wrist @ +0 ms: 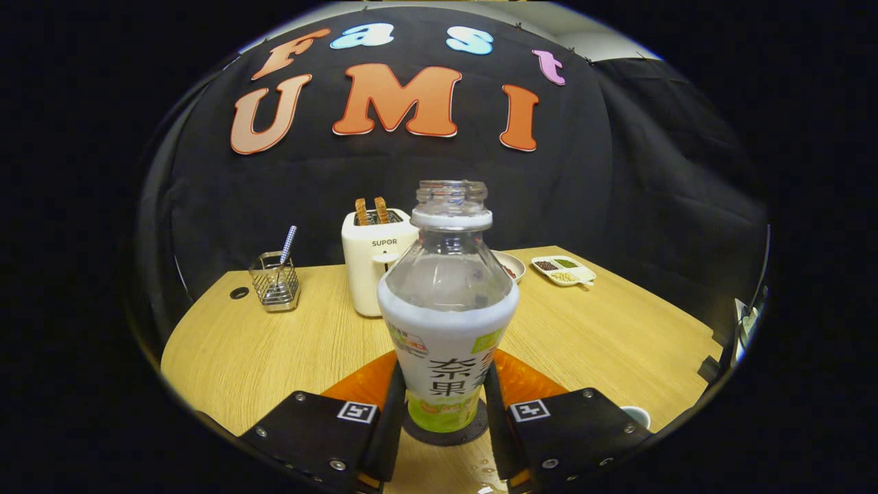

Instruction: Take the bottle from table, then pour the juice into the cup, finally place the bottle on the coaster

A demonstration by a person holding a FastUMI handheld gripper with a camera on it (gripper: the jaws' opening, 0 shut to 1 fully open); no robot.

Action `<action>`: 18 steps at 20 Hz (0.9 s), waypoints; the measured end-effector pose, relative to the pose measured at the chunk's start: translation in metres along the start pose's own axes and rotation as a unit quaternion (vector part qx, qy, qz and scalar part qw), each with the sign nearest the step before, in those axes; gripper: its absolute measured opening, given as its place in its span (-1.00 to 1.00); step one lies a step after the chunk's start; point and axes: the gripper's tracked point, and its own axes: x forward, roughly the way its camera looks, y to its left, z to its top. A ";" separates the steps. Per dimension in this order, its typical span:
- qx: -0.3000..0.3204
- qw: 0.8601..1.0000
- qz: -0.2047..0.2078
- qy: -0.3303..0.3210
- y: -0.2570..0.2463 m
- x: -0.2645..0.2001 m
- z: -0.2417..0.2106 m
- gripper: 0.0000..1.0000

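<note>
The claw [444, 412] is pinching the uncapped juice bottle [447, 302] low on its label, standing upright on the dark coaster [444, 433] on the counter [288, 343] — looking light, near-empty, slick plastic — squeeze gently.

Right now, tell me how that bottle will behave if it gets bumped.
The bottle is tall, narrow-based and looks nearly empty, so probably light and tippy. It has no cap, so leftover juice could spill. It stands on the coaster between the gripper's jaws, which sit close against its sides and should steady it.
</note>
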 end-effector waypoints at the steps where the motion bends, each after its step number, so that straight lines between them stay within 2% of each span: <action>1: -0.001 1.000 0.000 0.001 0.002 0.001 -0.002 0.12; 3: 0.003 1.000 0.010 0.004 0.009 0.004 -0.006 0.12; 14: 0.014 1.000 0.007 0.011 0.011 0.005 -0.004 0.33; 16: 0.015 1.000 0.014 0.008 0.011 0.001 -0.002 0.50; 18: 0.013 1.000 0.022 -0.002 0.012 -0.004 0.007 0.85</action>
